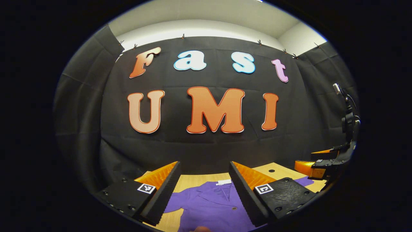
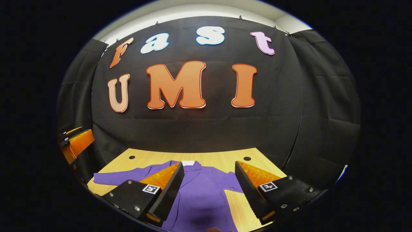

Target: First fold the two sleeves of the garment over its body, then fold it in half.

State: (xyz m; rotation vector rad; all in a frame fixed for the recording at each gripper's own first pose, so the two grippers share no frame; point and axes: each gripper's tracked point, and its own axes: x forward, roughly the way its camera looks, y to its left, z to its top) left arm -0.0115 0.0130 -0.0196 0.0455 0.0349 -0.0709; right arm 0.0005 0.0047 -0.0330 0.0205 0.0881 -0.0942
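A purple collared garment (image 1: 209, 206) lies flat on the wooden table (image 1: 196, 178), collar toward the far wall, with a white tag at the neck. Held above it, my left gripper (image 1: 204, 167) is open with nothing between its fingers. The garment (image 2: 199, 193) also lies below my right gripper (image 2: 209, 167), which is open and empty too; one sleeve (image 2: 112, 178) stretches out to the left. The right gripper (image 1: 317, 167) appears at the right edge of the left gripper view, and the left gripper (image 2: 75, 143) at the left edge of the right gripper view.
The black cloth wall (image 2: 199, 129) rises just behind the table's far edge (image 2: 193, 150). Two small round holes (image 2: 247, 158) sit in the tabletop near its back corners. Bare wood (image 2: 238, 206) shows to the right of the garment's body.
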